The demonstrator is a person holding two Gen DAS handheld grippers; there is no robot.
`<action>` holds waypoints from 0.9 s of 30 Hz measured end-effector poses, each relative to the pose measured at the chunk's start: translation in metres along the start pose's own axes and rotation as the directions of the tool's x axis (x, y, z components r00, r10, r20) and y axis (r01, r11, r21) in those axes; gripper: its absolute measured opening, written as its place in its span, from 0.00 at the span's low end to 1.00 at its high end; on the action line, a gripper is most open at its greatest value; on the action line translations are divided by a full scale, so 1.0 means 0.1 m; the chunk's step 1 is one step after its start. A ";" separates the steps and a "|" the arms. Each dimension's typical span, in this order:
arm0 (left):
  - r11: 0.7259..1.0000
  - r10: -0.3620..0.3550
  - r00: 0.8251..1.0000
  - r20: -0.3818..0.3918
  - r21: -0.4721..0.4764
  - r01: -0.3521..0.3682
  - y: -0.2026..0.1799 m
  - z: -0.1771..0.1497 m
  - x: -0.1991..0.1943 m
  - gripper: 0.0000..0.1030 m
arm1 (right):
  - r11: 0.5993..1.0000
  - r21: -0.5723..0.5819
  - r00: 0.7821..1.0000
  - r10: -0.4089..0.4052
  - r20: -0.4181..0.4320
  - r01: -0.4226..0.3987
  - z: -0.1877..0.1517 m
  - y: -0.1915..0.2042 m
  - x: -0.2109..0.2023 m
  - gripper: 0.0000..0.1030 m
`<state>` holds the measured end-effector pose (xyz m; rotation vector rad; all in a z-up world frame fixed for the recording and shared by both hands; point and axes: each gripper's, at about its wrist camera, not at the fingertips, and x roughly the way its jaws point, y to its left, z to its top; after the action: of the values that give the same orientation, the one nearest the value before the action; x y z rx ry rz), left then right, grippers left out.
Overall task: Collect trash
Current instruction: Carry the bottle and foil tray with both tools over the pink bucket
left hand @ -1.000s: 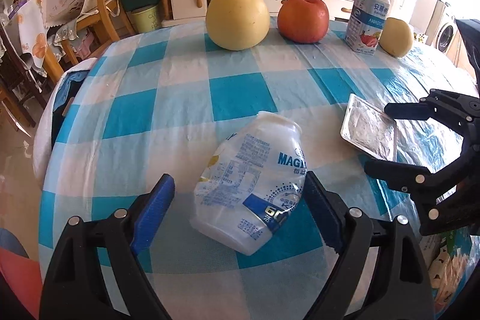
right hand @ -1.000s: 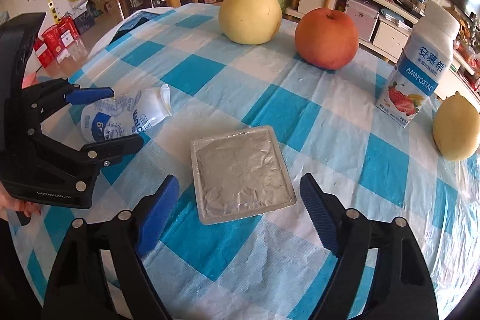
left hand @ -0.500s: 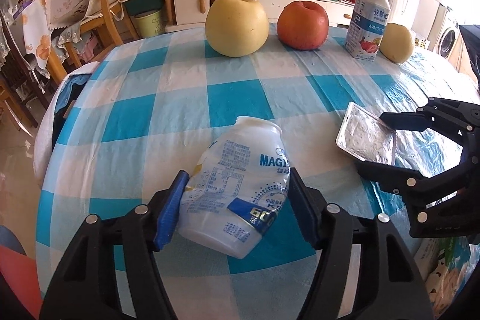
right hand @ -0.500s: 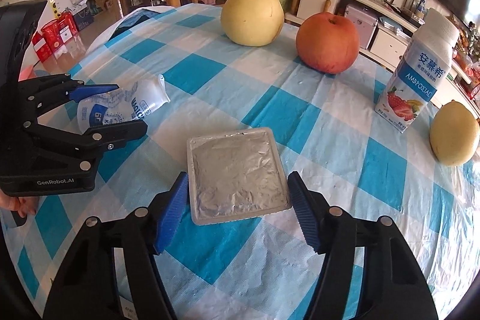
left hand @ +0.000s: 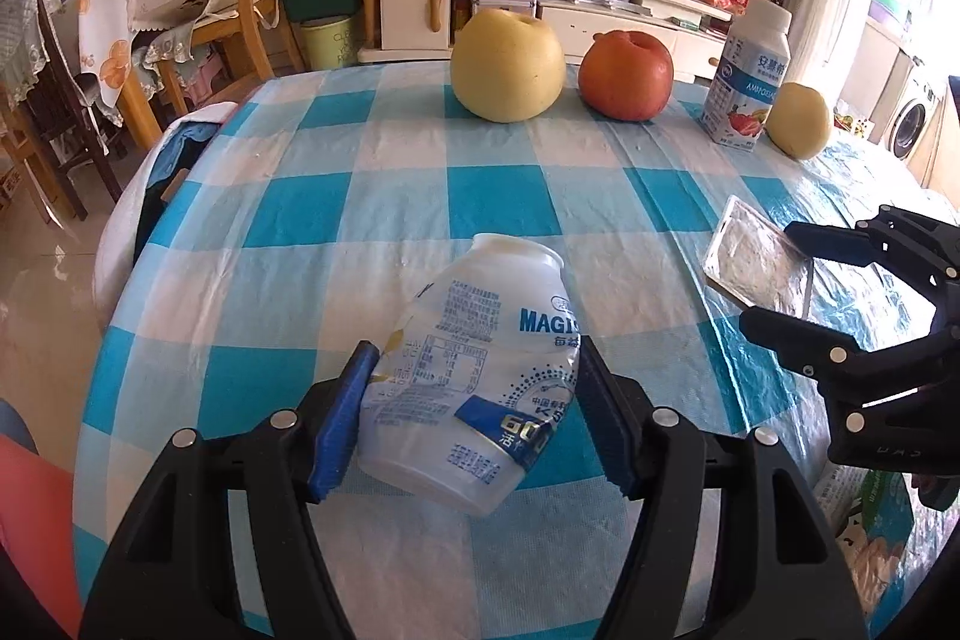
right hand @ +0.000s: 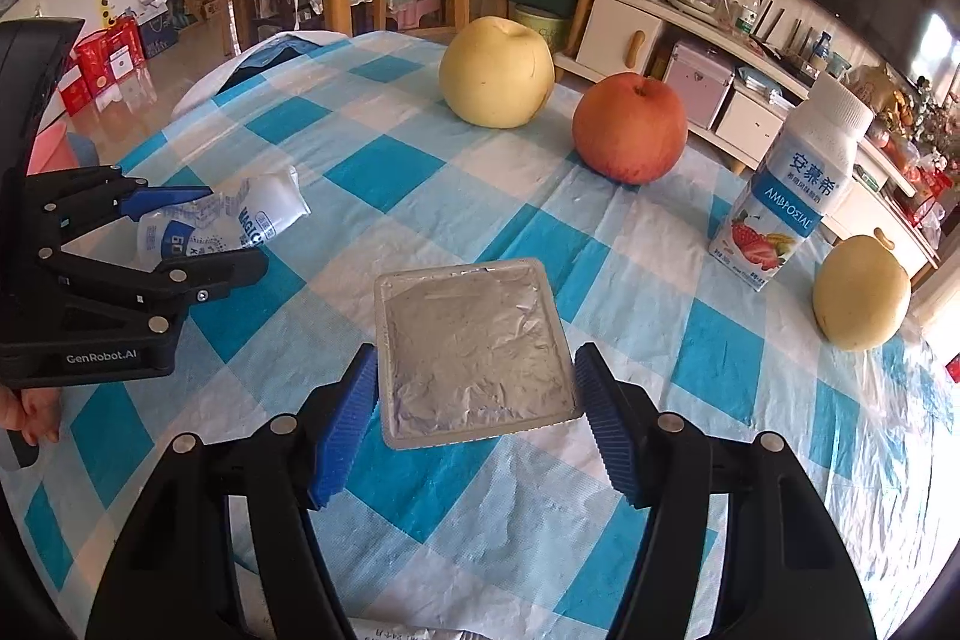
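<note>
A: Left wrist view?
B: The left gripper (left hand: 474, 412) tilts down over the checked tablecloth (left hand: 384, 196), having just closed; its pads clamp the crumpled yogurt bottle (left hand: 480, 370) lying there

A: Right wrist view?
B: The right gripper (right hand: 474, 418), angled down likewise, just closed; its pads squeeze the foil-lidded tray (right hand: 474, 346)

On the table (left hand: 372, 196) before me, the crushed bottle (left hand: 474, 370) lies on its side to the left and the foil tray (right hand: 474, 352) flat to the right. Behind them stand the pear (right hand: 497, 71), the apple (right hand: 630, 129) and the drink carton (right hand: 786, 196) in a row, left to right.
</note>
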<state>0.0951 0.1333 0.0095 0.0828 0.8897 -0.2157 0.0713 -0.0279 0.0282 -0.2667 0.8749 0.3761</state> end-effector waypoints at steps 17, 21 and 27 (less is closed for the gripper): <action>0.982 0.081 0.987 0.138 -0.180 -0.056 0.37 -0.20 -0.72 0.64 | 0.998 0.038 0.996 0.039 0.086 -0.042 -0.12 0.37 -0.52 0.65; 0.968 0.147 0.976 0.159 -0.227 -0.109 0.51 -0.27 -0.87 0.64 | 0.998 0.039 0.994 0.048 0.096 -0.052 -0.15 0.53 -0.60 0.65; 0.941 0.203 0.965 0.165 -0.306 -0.145 0.73 -0.40 -1.10 0.64 | 0.995 0.054 0.992 0.073 0.101 -0.079 -0.22 0.76 -0.69 0.65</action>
<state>0.0140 0.2282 0.0688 -0.1328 0.7056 0.0751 -0.0167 0.0177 0.0631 -0.1602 0.7986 0.4306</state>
